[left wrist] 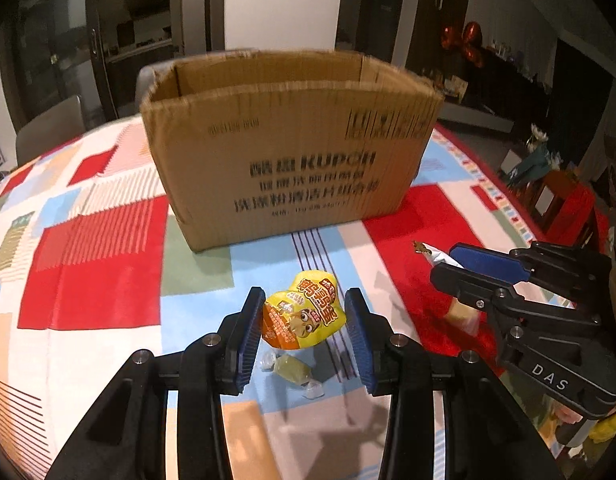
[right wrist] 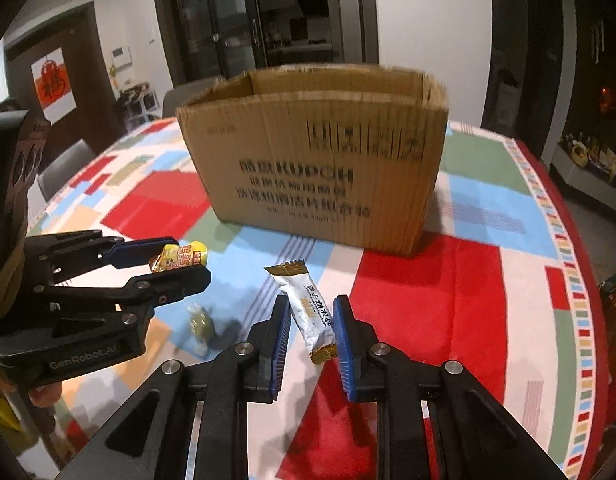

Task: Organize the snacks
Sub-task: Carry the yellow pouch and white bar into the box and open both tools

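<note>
An open brown cardboard box (left wrist: 292,148) (right wrist: 319,164) stands on the patterned tablecloth ahead of both grippers. My left gripper (left wrist: 304,316) (right wrist: 180,258) is shut on a yellow and orange snack packet (left wrist: 302,314) (right wrist: 180,256), held above the cloth. My right gripper (right wrist: 309,320) (left wrist: 443,260) is shut on a white and gold snack bar (right wrist: 309,312), whose tip (left wrist: 431,250) pokes out between the blue pads in the left wrist view. Both snacks hang in front of the box's near wall.
A green wrapped candy (left wrist: 292,368) (right wrist: 202,322) lies on the tablecloth (left wrist: 100,264) below the left gripper. More wrapped snacks (left wrist: 463,314) lie at the right, partly behind the right gripper. Chairs (left wrist: 48,128) stand past the table's far edge. A hand (right wrist: 44,396) holds the left gripper.
</note>
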Demonstrator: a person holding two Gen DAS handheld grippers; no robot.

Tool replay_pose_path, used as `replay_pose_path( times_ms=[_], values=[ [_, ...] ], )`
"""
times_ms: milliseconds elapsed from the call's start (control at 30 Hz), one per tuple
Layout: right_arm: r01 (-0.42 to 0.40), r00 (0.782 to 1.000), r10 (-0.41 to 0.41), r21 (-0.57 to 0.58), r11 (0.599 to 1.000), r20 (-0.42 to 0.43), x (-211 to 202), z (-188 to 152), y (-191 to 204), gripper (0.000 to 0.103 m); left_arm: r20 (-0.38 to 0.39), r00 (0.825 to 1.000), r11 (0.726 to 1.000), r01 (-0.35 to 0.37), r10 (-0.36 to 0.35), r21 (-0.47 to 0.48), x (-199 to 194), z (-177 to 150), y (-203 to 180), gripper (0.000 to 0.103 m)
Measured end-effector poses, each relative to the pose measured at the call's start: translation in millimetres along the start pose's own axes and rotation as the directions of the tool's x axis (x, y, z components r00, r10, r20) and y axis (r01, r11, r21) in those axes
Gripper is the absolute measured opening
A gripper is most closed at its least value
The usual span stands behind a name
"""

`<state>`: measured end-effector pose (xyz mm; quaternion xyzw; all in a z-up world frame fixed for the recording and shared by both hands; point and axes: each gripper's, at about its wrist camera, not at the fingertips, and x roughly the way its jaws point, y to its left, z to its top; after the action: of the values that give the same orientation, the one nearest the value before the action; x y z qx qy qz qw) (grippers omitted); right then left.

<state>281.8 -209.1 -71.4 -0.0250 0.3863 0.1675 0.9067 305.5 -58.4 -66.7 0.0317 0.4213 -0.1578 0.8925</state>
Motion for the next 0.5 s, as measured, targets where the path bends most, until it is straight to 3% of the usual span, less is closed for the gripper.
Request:
replay_pose_path(
  times_ms=[500],
  values=[
    [-0.012,0.984,0.011,0.001,1.000,0.180,-58,36,4,0.021,0.174,0.985,1.000,-0.003,0.004,-0.004,-63,33,-9,0.040]
  ],
)
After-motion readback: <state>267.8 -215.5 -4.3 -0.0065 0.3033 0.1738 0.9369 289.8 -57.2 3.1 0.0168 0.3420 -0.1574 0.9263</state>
